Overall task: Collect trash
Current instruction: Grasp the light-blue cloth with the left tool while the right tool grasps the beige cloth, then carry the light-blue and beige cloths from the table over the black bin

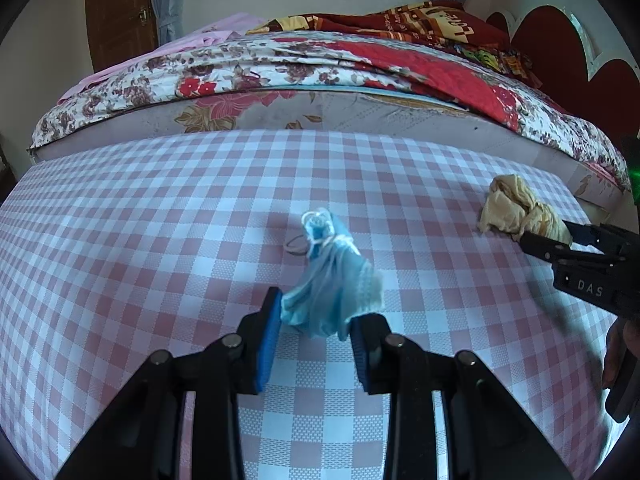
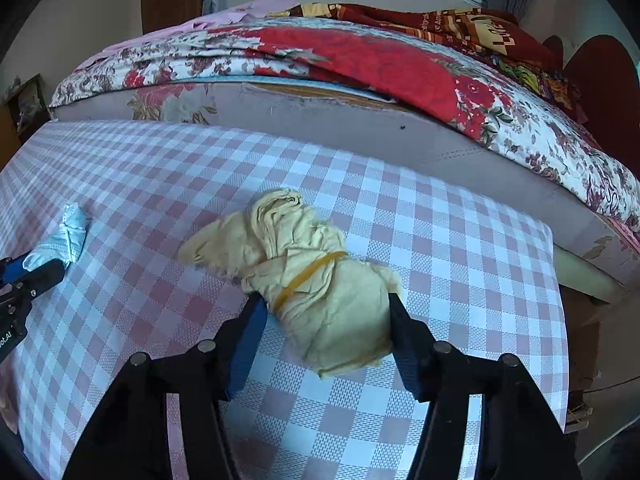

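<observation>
A crumpled blue face mask (image 1: pixel 332 276) lies on the pink checked tablecloth (image 1: pixel 160 240). My left gripper (image 1: pixel 316 312) is around the mask's near end, its blue-padded fingers touching both sides. A beige cloth bundle (image 2: pixel 320 280) tied with a yellow rubber band lies further right. My right gripper (image 2: pixel 326 312) straddles its near end, fingers pressing both sides. The bundle (image 1: pixel 516 212) and right gripper (image 1: pixel 560 240) also show in the left wrist view. The mask (image 2: pixel 64 236) and left gripper (image 2: pixel 36 272) show at the left of the right wrist view.
A bed (image 1: pixel 320 72) with a floral quilt and red blankets stands right behind the table. A thin rubber band (image 1: pixel 296 246) lies by the mask. The table's right edge (image 2: pixel 560 320) drops off near the bundle. A brown door (image 1: pixel 120 12) is at back left.
</observation>
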